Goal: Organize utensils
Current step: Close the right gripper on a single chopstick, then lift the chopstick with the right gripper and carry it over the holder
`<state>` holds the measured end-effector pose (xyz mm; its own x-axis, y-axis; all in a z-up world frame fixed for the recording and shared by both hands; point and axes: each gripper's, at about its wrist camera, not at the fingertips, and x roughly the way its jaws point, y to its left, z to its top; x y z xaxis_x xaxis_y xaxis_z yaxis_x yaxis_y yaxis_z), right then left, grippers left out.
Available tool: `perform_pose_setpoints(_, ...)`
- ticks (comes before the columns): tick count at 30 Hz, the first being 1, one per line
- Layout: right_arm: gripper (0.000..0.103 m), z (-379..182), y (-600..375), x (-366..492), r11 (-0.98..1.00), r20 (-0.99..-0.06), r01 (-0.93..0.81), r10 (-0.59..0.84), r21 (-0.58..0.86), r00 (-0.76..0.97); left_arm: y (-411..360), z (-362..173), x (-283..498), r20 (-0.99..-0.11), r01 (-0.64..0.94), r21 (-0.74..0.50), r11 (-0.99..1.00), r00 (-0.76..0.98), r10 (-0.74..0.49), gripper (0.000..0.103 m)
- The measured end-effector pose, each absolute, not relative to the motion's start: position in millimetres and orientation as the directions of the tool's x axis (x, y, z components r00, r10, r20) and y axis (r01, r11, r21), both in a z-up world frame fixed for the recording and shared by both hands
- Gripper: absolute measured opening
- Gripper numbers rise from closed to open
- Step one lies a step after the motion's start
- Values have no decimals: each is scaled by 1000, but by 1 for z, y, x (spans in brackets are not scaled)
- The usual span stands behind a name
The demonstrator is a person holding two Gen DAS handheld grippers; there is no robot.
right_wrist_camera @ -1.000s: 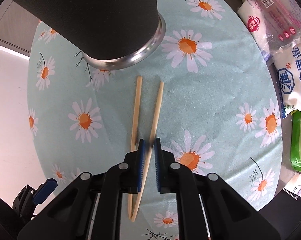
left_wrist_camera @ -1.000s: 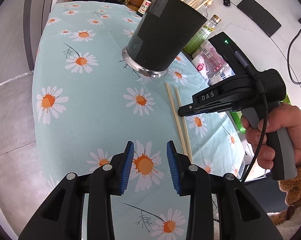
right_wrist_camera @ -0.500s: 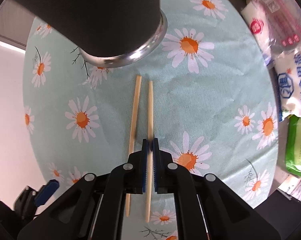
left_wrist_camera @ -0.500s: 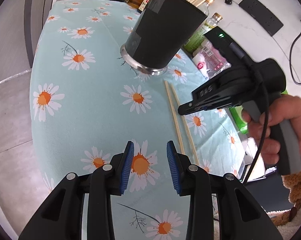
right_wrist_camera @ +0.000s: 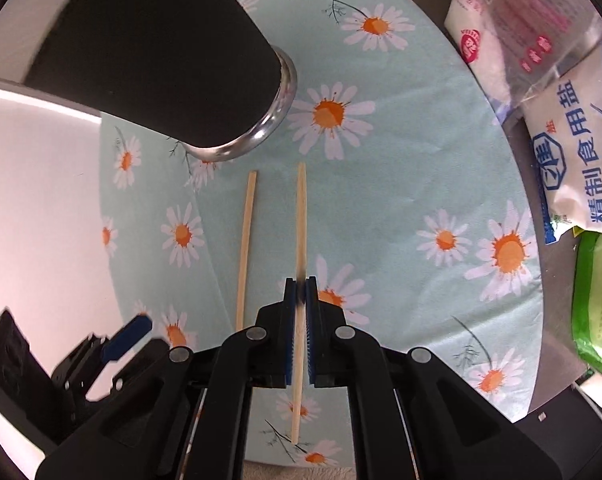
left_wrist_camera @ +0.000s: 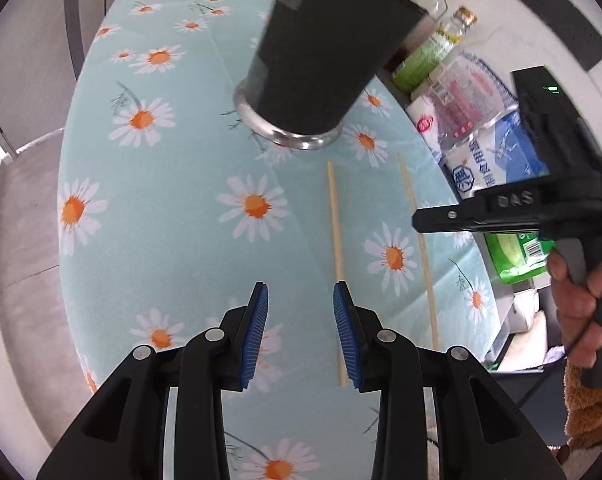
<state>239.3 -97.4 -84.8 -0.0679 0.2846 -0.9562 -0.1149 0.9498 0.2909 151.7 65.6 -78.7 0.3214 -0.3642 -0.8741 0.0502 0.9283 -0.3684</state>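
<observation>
Two wooden chopsticks are over the daisy-print tablecloth in front of a tall black utensil holder with a metal base. My right gripper is shut on one chopstick near its middle and holds it slightly above the cloth. The other chopstick lies flat to its left. In the left wrist view that lying chopstick runs down beside my left gripper's right finger. My left gripper is open with nothing between its pads. The held chopstick hangs under the right gripper, gripped by a hand.
Bags of salt, a clear packet, a green packet and bottles crowd the counter past the table's right edge. The floor lies beyond the left edge. The holder looms just behind the chopsticks.
The right gripper closed on the right chopstick and raised it, so the two sticks now stand further apart. The left gripper moved in towards the lying chopstick and the holder.
</observation>
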Motion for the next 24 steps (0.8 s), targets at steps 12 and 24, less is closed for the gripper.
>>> perform_pose_setpoints(12, 6, -72, -153, 224, 891, -919, -226, 386, 393, -76, 2, -95, 203, -973, 56, -173, 983, 144, -179, 33)
perform_pose_setpoints(24, 6, -59, -195, 228, 848, -889, -271, 450, 455, -85, -21, -118, 225, -996, 13, -84, 996, 29, -85, 21)
